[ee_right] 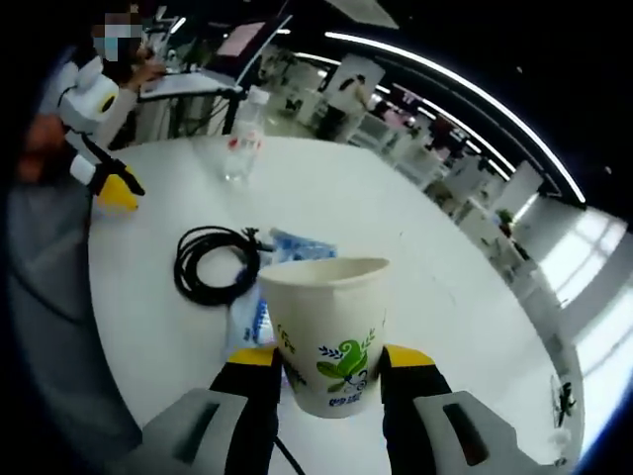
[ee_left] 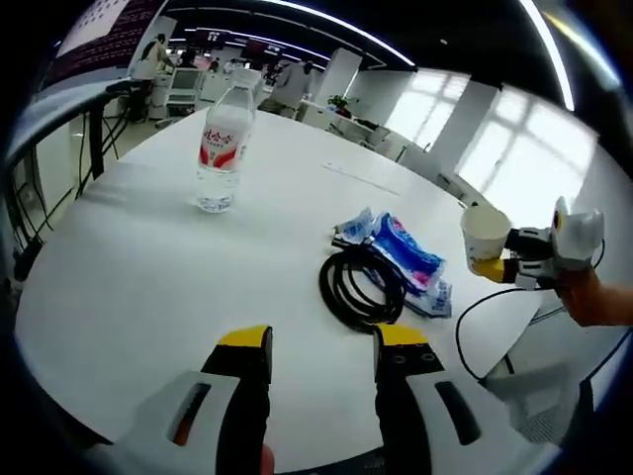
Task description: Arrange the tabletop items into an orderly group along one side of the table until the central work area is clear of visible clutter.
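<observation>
While the right tool (ee_right: 328,364) grips a paper cup (ee_right: 329,332) between its yellow-tipped jaws, the cup stands upright, clamped low on its wall, raised above the white surface (ee_right: 415,257). In the left gripper view the same cup (ee_left: 485,236) shows at the right edge, held off the surface rim by the right tool (ee_left: 492,259). The left tool (ee_left: 321,348) hangs released, jaws spread, touching nothing, above bare surface (ee_left: 148,277). A coiled black cable (ee_left: 361,285) lies near the middle, touching a blue-and-white plastic packet (ee_left: 407,251) just beside it. A clear water bottle (ee_left: 224,148) with a red label stands upright, well apart from both, toward the far side.
</observation>
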Available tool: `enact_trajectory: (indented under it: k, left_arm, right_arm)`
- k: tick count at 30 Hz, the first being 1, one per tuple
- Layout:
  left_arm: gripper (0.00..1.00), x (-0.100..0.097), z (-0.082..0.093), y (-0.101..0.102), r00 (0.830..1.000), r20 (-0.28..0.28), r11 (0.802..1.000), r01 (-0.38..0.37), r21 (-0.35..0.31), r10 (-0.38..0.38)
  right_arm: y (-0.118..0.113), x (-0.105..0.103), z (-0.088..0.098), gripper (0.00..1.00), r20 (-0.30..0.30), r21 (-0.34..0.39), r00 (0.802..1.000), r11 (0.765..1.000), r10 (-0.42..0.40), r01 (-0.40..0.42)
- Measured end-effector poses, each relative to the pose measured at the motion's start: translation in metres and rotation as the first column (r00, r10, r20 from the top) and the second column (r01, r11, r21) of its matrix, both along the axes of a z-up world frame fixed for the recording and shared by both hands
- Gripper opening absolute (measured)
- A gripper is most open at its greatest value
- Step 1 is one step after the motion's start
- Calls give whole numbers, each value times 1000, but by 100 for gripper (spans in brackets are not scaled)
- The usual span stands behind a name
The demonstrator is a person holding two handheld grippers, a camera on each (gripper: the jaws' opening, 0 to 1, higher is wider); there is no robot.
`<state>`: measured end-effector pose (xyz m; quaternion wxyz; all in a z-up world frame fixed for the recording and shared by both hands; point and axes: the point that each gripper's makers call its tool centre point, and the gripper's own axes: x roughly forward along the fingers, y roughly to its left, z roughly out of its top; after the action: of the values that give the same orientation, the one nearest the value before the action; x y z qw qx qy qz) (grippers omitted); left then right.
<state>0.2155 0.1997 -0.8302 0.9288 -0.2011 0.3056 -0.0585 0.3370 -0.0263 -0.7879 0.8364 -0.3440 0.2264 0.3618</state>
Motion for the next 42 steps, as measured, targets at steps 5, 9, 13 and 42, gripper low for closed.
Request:
enact_trajectory:
  k: [5, 9, 13, 42]
  left_arm:
    - [39, 8, 25, -4, 999, 44, 1000, 0, -5, 0]
    - [39, 15, 51, -13, 996, 88, 1000, 16, -15, -14]
    - [38, 22, 70, -27, 990, 132, 998, 52, -19, -49]
    - [37, 31, 127, -99, 934, 222, 960, 272, 59, -279]
  right_arm:
    - [1, -11, -6, 39, -25, 0, 1000, 1000, 14, -14]
    - [5, -18, -12, 39, -49, 7, 999, 1000, 22, -22]
    - [18, -32, -13, 39, -63, 15, 996, 998, 60, -59]
    - [74, -68, -19, 39, -96, 41, 965, 970, 244, -241]
